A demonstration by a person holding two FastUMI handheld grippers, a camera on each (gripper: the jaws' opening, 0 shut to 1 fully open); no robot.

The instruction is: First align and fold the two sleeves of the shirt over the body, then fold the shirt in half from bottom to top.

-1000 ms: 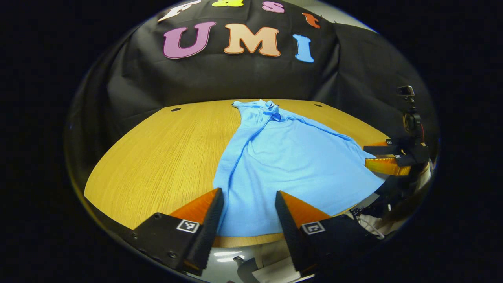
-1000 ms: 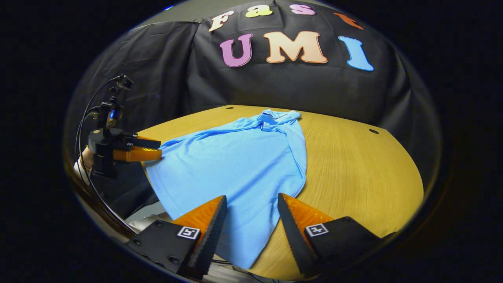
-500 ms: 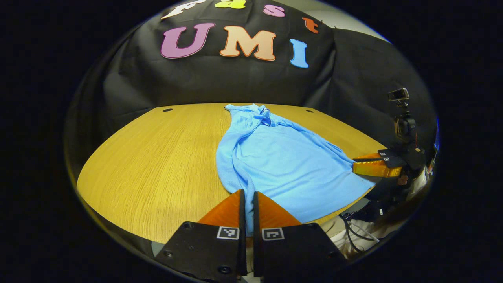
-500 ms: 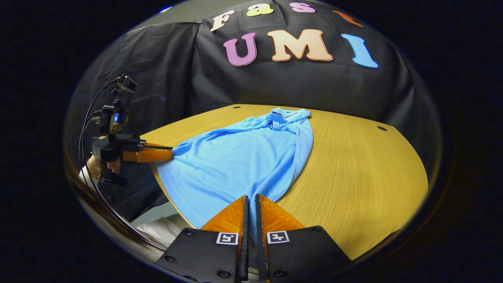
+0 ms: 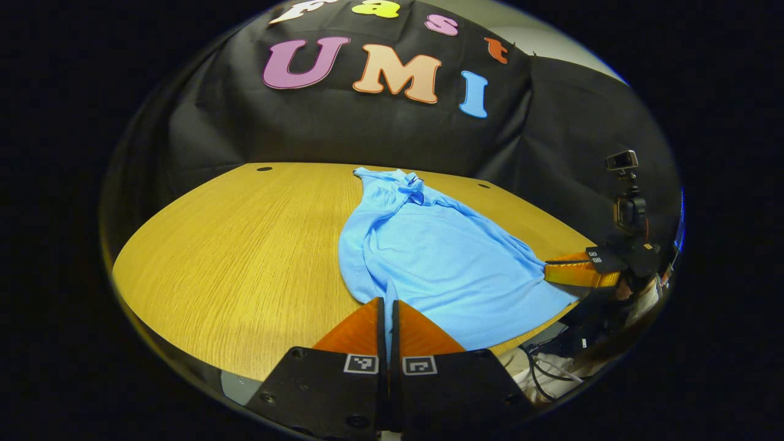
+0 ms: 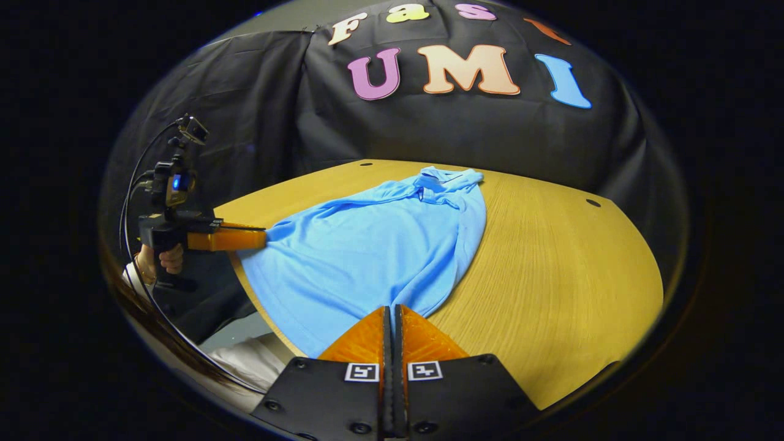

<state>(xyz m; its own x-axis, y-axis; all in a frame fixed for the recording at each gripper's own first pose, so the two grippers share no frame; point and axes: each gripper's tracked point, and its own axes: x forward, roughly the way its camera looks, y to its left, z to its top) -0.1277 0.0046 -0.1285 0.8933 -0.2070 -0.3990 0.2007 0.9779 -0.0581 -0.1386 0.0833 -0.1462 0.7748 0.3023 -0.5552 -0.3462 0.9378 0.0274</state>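
**At the near hem: both grips set, collar straight ahead**

Left gripper view: your left gripper (image 5: 386, 304) is clenched on the shirt (image 5: 441, 257) hem; long axis runs away toward the collar (image 5: 409, 184).

Right gripper view: right gripper (image 6: 392, 310) pinches the other hem corner on the table (image 6: 563, 269).

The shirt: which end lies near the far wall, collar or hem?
The collar end lies far; the hem is at the near table edge, pinched by both grippers.
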